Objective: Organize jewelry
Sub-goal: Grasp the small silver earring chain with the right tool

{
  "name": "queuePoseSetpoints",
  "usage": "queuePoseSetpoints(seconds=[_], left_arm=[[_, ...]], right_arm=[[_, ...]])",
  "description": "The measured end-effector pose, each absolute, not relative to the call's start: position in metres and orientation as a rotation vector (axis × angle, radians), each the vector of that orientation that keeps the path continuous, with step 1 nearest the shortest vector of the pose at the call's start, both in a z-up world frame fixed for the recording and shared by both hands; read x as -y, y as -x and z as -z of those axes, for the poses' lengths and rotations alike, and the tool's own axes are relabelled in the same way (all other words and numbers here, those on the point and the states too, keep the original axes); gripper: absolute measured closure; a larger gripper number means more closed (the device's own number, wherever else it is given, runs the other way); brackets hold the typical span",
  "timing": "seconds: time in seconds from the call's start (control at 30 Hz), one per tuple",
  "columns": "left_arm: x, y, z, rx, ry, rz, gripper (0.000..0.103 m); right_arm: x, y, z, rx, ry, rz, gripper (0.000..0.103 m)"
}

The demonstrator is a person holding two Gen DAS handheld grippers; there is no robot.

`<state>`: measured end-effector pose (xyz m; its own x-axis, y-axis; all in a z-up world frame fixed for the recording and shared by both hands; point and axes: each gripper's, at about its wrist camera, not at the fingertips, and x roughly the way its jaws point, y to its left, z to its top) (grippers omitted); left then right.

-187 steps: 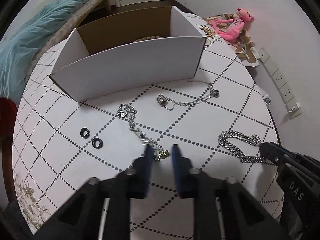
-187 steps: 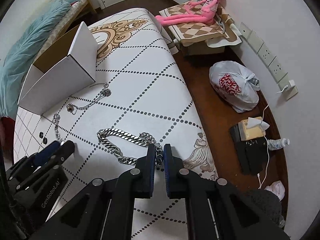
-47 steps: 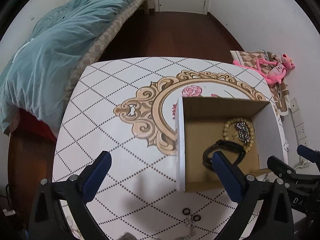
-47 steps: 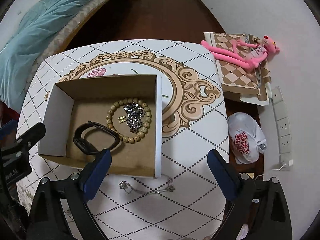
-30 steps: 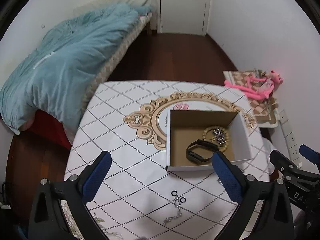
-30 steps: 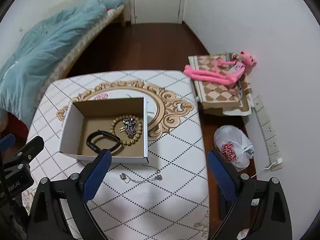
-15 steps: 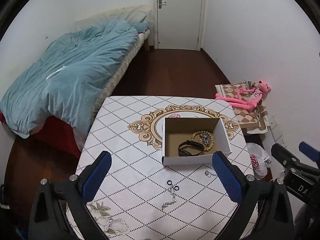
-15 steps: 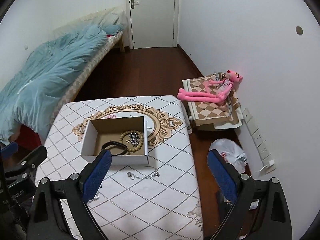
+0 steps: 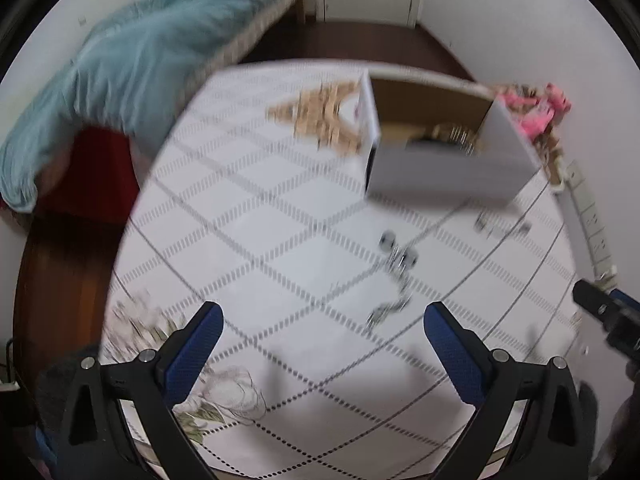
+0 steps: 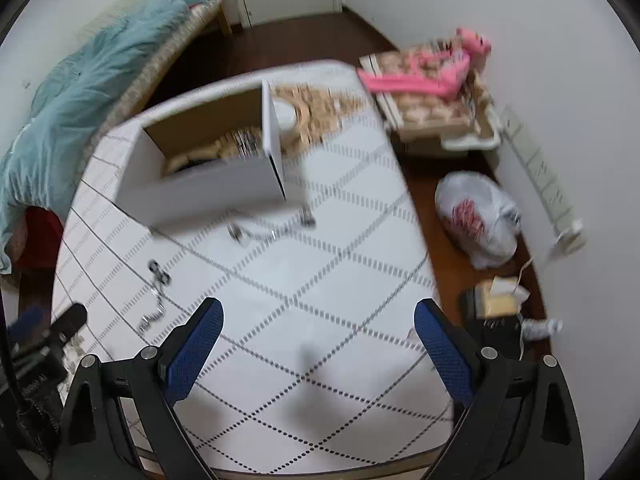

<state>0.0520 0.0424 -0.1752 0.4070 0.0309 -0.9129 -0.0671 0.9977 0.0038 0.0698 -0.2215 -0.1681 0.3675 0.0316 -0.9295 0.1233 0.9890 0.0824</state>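
Note:
Both views are motion-blurred. A white cardboard box [image 9: 448, 168] with jewelry inside stands on the white patterned table [image 9: 260, 240]; it also shows in the right wrist view [image 10: 208, 184]. A silver chain [image 9: 394, 292] and two small black rings [image 9: 396, 248] lie in front of the box. A second chain [image 10: 272, 228] lies by the box, the first chain [image 10: 154, 300] to its left. My left gripper [image 9: 322, 344] is open and empty above the table's near part. My right gripper [image 10: 318, 340] is open and empty too.
A bed with a teal blanket [image 9: 120, 60] stands left of the table. A pink plush toy [image 10: 432, 72] lies on a low stand at the right, with a white plastic bag [image 10: 476, 216] and a wall power strip [image 10: 548, 188] beside the table.
Both grippers have dropped quickly from high above the room to just over the table's near edge. They stay wide open. The box and chains now look much closer.

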Motion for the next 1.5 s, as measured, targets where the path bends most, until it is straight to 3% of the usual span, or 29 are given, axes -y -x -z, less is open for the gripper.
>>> queuePoseSetpoints(seconds=[0.17, 0.23, 0.37, 0.4, 0.53, 0.63, 0.7, 1.07, 1.27, 1.4, 1.5], left_arm=[[-0.039, -0.045, 0.208, -1.199, 0.025, -0.026, 0.001], [-0.034, -0.045, 0.214, -1.200, 0.007, -0.008, 0.006], [-0.020, -0.050, 0.223, -1.206, -0.033, 0.036, 0.030], [-0.014, -0.050, 0.226, -1.208, -0.048, 0.047, 0.040], [-0.001, -0.052, 0.225, -1.177, -0.076, 0.092, 0.049], [0.007, -0.055, 0.223, -1.160, -0.083, 0.129, 0.073], [0.013, -0.056, 0.222, -1.154, -0.092, 0.153, 0.097], [-0.004, -0.069, 0.184, -1.091, 0.059, 0.198, 0.101], [-0.016, -0.084, 0.163, -1.042, 0.113, 0.195, 0.101], [-0.025, -0.087, 0.155, -1.029, 0.136, 0.194, 0.101], [-0.031, -0.085, 0.150, -1.023, 0.144, 0.193, 0.101]], right_arm=[[0.228, -0.068, 0.199, -1.252, -0.164, 0.082, 0.006], [0.230, -0.069, 0.205, -1.265, -0.167, 0.090, 0.006], [0.234, -0.073, 0.212, -1.276, -0.171, 0.108, 0.006], [0.235, -0.074, 0.214, -1.280, -0.172, 0.112, 0.006], [0.240, -0.077, 0.220, -1.293, -0.180, 0.128, 0.006], [0.244, -0.080, 0.224, -1.301, -0.188, 0.136, 0.006], [0.244, -0.080, 0.225, -1.304, -0.194, 0.137, 0.006], [0.253, -0.106, 0.212, -1.218, -0.302, 0.071, 0.008], [0.246, -0.145, 0.221, -1.165, -0.267, 0.049, 0.038], [0.231, -0.158, 0.229, -1.142, -0.206, 0.026, 0.047], [0.216, -0.160, 0.231, -1.119, -0.129, 0.018, 0.078]])
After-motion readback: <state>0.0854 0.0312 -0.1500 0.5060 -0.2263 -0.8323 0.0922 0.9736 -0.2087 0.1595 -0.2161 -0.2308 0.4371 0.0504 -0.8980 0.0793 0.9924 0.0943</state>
